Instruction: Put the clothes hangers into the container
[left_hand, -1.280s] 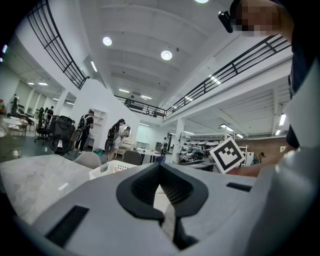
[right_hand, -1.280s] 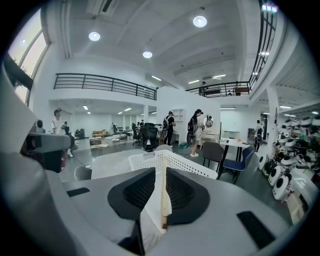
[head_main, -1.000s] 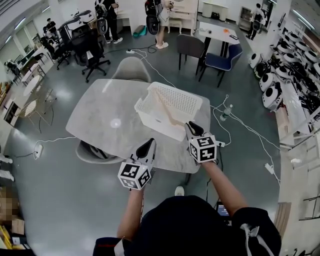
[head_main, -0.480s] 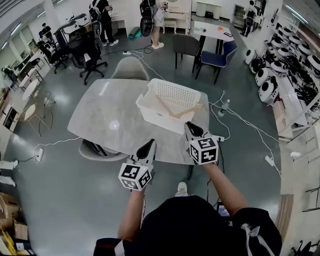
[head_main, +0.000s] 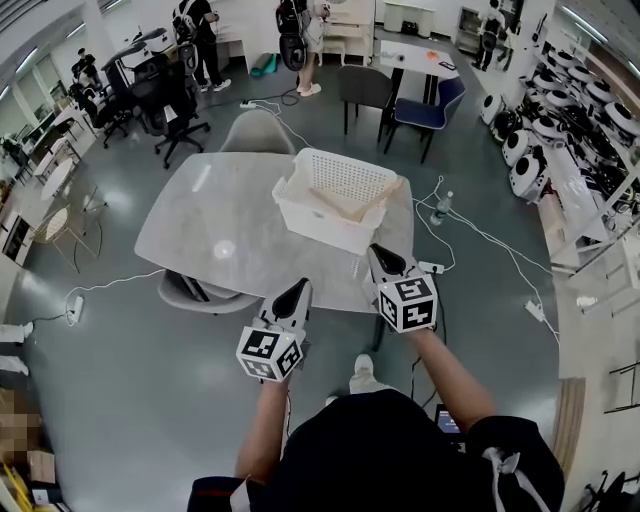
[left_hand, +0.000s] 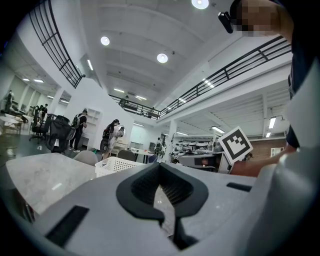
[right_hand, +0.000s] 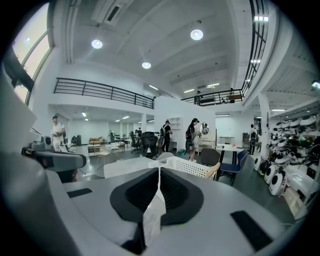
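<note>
Table (head_main: 225, 225) bears basket (head_main: 322, 226), hangers (head_main: 350, 207) half hidden inside; left gripper (head_main: 299, 290), right gripper (head_main: 378, 257) closed

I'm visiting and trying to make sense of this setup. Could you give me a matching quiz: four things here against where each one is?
Things:
1 white basket
2 wooden hanger
3 left gripper
4 blue chair

Places:
a on the floor beyond the table
b lying in the basket
c standing on the table
d held in the air, jaws together

Pairs: 1-c, 2-b, 3-d, 4-a
</note>
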